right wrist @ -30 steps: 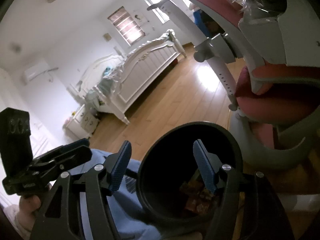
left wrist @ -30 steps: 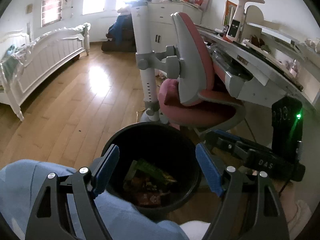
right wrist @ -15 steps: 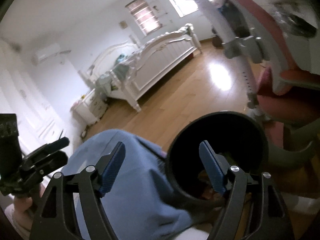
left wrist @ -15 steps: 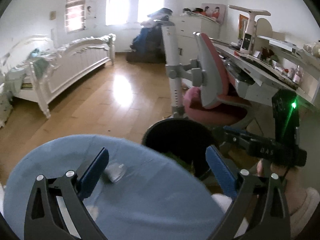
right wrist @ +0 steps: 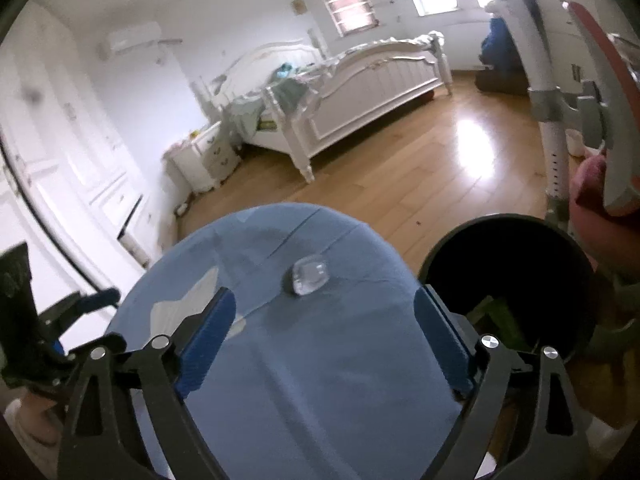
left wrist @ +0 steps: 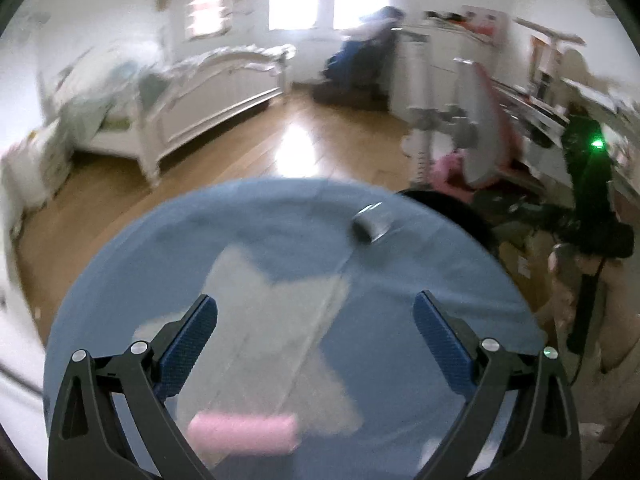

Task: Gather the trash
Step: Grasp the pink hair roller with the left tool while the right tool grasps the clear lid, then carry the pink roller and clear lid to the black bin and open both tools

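A: Bin (right wrist: 508,280) first: black, round, on the wood floor (right wrist: 400,176) just right of the blue table (right wrist: 320,360). What does it hold?

B: Green packaging shows at its near inner wall in the right view; the remaining depth is dark. In the left view only its rim (left wrist: 452,204) peeks out behind the table's far edge.

A: And on the table?

B: A small clear crumpled piece of plastic (right wrist: 306,276) lies near the far side, well ahead of both tongs. It is blurred in the left view (left wrist: 372,226). A pink roll (left wrist: 244,434) lies close in, between the left gripper's arms, with pale patches on the cloth around it.

A: Tongs?

B: The left gripper (left wrist: 316,344) is spread wide, nothing between its blue pads. The right gripper (right wrist: 324,340) has its jaws opening, also with nothing between them; only tablecloth lies under the gap.

A: Surroundings?

B: A white bed (right wrist: 360,76) stands across the floor. A red-and-grey chair (right wrist: 608,120) stands right by the bin. Nothing lies between the tongs and the plastic.
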The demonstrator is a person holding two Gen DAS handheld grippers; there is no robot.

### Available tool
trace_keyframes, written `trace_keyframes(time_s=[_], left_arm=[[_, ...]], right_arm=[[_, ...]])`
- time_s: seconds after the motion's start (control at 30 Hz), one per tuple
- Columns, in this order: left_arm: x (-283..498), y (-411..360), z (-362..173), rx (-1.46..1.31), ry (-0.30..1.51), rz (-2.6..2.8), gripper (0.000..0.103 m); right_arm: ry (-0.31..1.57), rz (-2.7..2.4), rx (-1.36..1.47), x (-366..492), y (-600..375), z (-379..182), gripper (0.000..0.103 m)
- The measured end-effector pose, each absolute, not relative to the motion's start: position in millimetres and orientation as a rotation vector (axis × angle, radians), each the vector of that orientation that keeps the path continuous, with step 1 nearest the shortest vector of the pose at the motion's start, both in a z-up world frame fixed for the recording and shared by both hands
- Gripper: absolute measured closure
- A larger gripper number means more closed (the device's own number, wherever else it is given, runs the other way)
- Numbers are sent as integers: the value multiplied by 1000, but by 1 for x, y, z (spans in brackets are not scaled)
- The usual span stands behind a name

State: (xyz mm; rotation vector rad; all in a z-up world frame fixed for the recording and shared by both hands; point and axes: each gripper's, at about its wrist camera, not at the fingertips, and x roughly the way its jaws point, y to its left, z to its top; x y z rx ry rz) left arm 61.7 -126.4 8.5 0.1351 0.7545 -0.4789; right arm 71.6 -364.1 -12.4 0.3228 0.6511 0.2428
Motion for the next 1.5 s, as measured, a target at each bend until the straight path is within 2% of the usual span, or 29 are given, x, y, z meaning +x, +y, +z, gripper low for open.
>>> trace_keyframes(time_s=[0.2,0.6,0.87,0.9,0.97,1.03,1.23,1.37,1.5], left_arm=[[48,-76,-18,29,822,-392,6],[38,-73,-51,90,908,-297,6],[45,-64,-56,33,954,-326,6],[45,-62,-56,28,950,-323,8],[46,-61,-55,37,941,-307,21],[46,-60,-55,52,935,-293,31],[46,-57,-52,28,929,-310,31],[46,-51,-49,-15,912,-325,31],[42,-48,-41,-36,865,-333,31]], right_arm=[[684,266,273,87,-327,-16,10],[775,241,112,135,-289,-38,10],[865,222,3,178,-278,-63,10],[873,223,-1,181,-276,-64,11],[884,210,-33,189,-271,-66,20],[886,188,-79,194,-267,-67,23],[874,137,-216,199,-258,-70,47],[871,178,-141,196,-265,-68,47],[830,332,59,176,-279,-53,47]])
